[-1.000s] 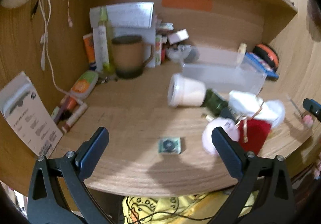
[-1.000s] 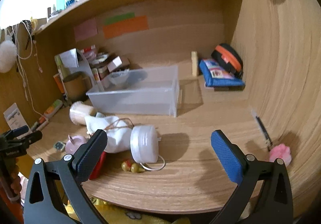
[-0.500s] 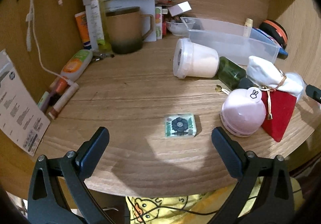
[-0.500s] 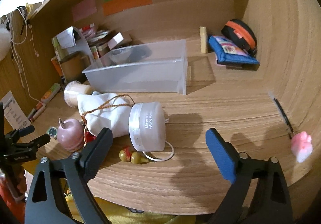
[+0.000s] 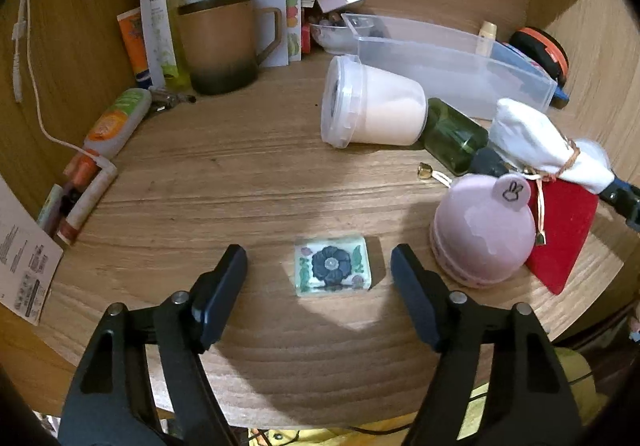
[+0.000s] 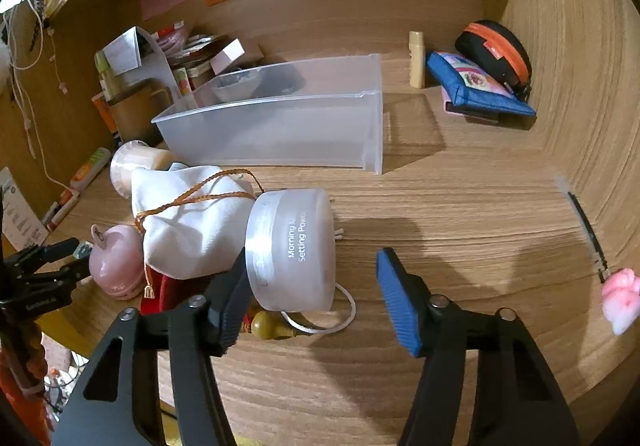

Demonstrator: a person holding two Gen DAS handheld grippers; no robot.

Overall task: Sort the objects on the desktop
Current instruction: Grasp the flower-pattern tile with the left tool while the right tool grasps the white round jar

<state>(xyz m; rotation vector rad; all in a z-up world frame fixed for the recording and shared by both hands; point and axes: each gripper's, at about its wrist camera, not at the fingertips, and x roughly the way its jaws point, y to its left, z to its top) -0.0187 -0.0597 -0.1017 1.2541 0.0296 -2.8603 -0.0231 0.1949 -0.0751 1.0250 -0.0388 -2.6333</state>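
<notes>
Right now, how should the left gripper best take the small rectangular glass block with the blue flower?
Grip the small flower-printed glass block across its two short sides, coming straight down from above. It lies flat, and the open left gripper already straddles those sides.

Both grippers lower, closer; jaws narrower, L (image 5: pixel 319 260) round flower tile (image 5: pixel 332 266).

Wooden desk (image 5: pixel 224 166): flower tile (image 5: pixel 331 266) between the left tool's fingers; pink dome (image 5: pixel 482 232) right; mug (image 5: pixel 218 42), clear bin (image 5: pixel 448 62) ahead.
</notes>
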